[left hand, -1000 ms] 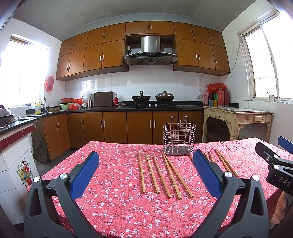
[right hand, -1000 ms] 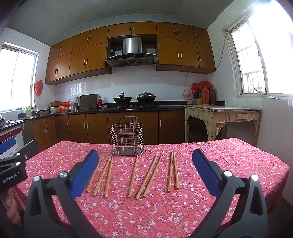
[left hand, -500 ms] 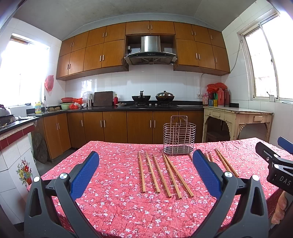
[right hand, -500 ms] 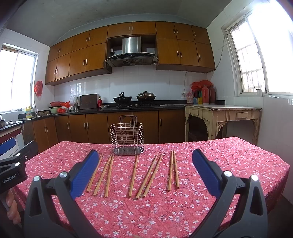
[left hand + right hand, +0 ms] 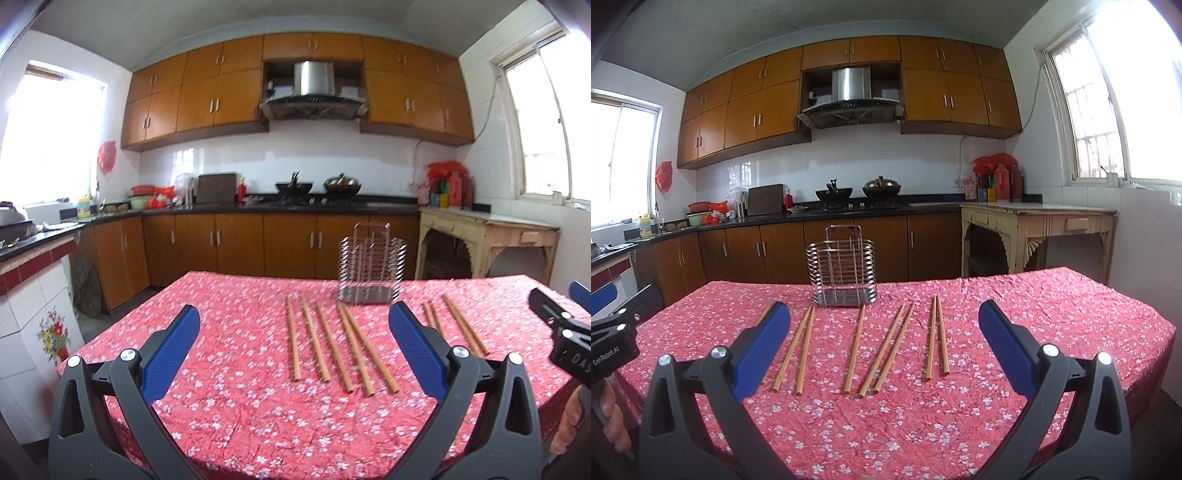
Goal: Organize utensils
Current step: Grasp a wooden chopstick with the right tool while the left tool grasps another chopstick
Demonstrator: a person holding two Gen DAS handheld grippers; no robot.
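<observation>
Chopsticks laid out ahead of both grippers, nothing picked up yet.

The chopsticks [image 5: 855,349] lie on the red floral tablecloth [image 5: 1052,314], long axes running away from the grippers toward the wire holder [image 5: 842,267] standing just behind them. Right gripper [image 5: 882,345], jaws wide and empty, faces the middle of the row squarely; left gripper [image 5: 293,350], equally wide and empty, has most sticks toward its right finger. I'd judge the right nearer.

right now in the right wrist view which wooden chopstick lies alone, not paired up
The single wooden chopstick in the middle of the row, lying just in front of the wire utensil basket. The chopsticks on both sides of it lie in close pairs; this one has clear cloth on both sides.
</observation>
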